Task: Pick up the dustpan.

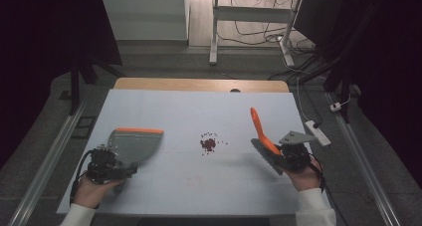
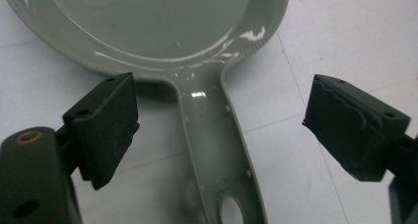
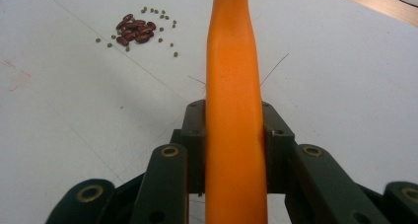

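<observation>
A grey dustpan [image 1: 134,144] with an orange lip lies on the white table at the left. Its handle [image 2: 217,135] runs between the jaws of my left gripper [image 2: 222,110], which stand open and apart from it on both sides. In the high view the left gripper [image 1: 113,162] sits just behind the pan. My right gripper [image 3: 234,130] is shut on the orange handle of a brush [image 3: 231,76]. In the high view the brush [image 1: 260,131] tilts up and away from the right gripper [image 1: 284,154], grey bristles low. A small pile of red beans [image 1: 209,143] lies mid-table, also ahead left in the right gripper view [image 3: 135,30].
The white table top [image 1: 164,196] has a wooden strip [image 1: 199,84] along its far edge. A white power strip [image 1: 318,132] lies past the right edge. Small greenish beans [image 3: 167,34] are scattered around the red pile.
</observation>
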A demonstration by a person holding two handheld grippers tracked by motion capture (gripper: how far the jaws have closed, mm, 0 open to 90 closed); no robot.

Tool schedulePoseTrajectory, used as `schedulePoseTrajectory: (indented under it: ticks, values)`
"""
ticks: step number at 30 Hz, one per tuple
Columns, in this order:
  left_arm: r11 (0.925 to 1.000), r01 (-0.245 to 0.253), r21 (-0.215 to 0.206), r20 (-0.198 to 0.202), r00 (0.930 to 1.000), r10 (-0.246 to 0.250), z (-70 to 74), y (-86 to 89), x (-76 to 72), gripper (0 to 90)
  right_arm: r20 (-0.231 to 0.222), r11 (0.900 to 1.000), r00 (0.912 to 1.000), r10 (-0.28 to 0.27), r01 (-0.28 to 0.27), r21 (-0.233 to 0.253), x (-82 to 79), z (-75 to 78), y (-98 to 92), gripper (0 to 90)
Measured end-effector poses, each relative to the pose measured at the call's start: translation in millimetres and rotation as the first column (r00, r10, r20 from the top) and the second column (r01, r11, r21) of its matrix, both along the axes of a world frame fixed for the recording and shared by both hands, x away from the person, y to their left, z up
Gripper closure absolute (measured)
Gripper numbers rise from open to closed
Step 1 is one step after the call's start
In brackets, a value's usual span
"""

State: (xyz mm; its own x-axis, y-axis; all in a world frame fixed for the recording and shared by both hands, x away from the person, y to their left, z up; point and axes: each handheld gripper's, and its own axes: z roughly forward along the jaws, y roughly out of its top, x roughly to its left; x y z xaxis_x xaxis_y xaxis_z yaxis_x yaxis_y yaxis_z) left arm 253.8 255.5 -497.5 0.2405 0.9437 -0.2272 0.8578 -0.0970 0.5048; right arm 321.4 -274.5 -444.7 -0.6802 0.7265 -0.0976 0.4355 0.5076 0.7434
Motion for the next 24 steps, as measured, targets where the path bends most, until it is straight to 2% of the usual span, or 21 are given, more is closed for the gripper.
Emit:
schedulePoseTrajectory:
  ticks: [11, 18, 24]
  values:
    - [0.9994, -0.036, 0.002, -0.045, 0.9983, 0.036, -17.9, 5.2, 5.1, 15.0, -0.001, 1.000, 1.0000, 0.003, -0.003, -0.007, 0.6, -2.1, 2.3, 69.9]
    - [0.9977, -0.059, -0.035, -0.044, 0.9974, 0.057, -23.1, 7.8, 9.6, 24.6, 0.006, 1.000, 1.0000, -0.004, 0.004, -0.005, 0.8, -1.4, 0.1, 69.9]
    - [0.9978, -0.052, -0.041, -0.064, 0.9967, 0.049, -27.1, 5.2, 12.8, 32.1, 0.005, 1.000, 1.0000, -0.001, 0.001, -0.012, 1.1, -2.2, 2.1, 69.9]
